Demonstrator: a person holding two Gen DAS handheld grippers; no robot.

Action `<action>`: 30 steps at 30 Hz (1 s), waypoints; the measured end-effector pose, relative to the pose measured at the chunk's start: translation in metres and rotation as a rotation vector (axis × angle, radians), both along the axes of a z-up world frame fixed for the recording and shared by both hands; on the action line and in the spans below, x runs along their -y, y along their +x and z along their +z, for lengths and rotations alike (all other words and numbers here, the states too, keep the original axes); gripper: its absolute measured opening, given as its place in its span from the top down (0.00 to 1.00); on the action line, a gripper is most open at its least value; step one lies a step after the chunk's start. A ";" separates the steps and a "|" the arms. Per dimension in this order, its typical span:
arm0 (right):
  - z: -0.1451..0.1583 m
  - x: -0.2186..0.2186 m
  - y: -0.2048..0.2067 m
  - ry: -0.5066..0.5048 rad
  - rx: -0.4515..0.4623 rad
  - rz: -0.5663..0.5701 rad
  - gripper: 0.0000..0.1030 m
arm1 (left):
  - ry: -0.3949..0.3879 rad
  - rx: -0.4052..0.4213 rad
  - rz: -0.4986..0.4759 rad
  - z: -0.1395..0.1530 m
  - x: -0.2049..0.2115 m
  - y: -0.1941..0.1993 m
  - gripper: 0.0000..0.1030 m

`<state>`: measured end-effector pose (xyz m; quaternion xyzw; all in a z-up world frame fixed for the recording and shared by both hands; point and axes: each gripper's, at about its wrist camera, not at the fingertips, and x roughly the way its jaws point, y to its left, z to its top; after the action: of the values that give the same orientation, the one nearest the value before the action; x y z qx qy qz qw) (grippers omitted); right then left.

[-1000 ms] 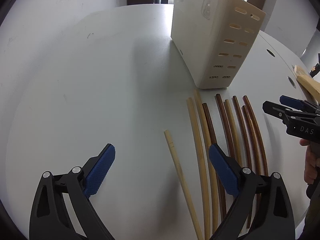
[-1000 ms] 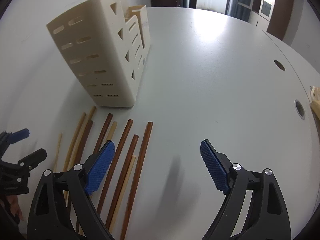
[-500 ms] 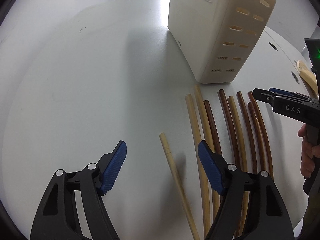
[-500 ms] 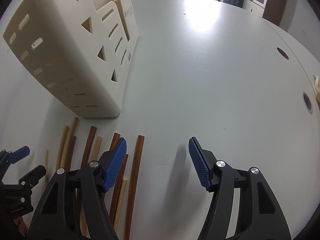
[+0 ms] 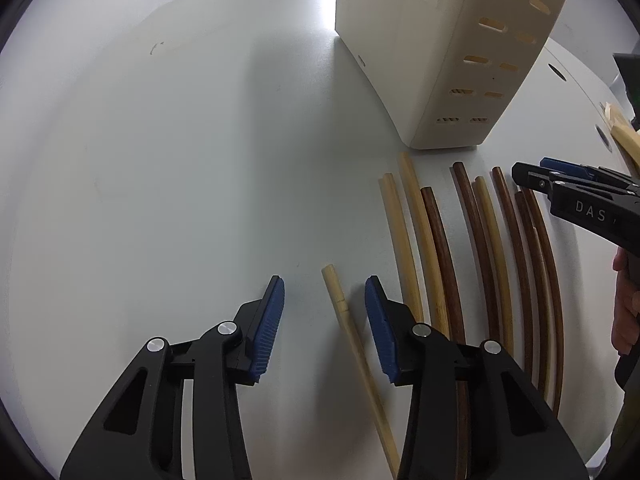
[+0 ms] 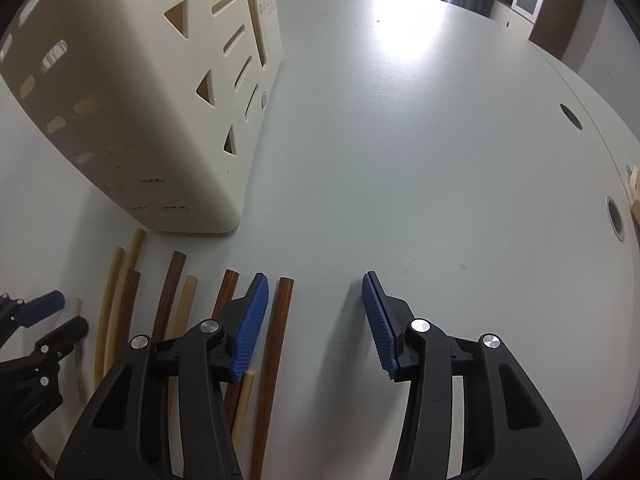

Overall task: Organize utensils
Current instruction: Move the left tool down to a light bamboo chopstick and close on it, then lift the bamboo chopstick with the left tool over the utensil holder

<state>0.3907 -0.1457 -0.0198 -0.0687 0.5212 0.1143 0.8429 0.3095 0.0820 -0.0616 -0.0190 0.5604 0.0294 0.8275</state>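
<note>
As both hands have sunk toward the table, the left gripper (image 5: 324, 312) is closing around a pale chopstick (image 5: 348, 320), the right gripper (image 6: 312, 320) around a dark chopstick (image 6: 276, 344); neither is pinched yet, both beside the holder (image 5: 420, 60)

White round table (image 5: 168, 152): cream utensil holder (image 5: 448, 52) upright, chopsticks (image 5: 440, 248), light and dark, lying beside it.

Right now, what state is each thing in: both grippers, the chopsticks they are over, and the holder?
Left gripper: closing, fingers astride the lone pale chopstick, not yet pressing it.
Right gripper: closing, outermost dark chopstick between its fingers, untouched.
Other chopsticks: lying flat side by side on the table.
Cream utensil holder: upright; contents not visible.
</note>
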 end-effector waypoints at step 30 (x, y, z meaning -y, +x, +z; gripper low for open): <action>0.090 0.029 -0.062 0.296 0.344 0.034 0.92 | -0.064 0.429 -0.060 0.101 0.031 -0.012 0.96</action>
<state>0.3286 -0.1746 0.0702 0.0283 0.3461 0.1903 0.9183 0.2975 0.0509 0.0394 -0.0345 0.3725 -0.0175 0.9272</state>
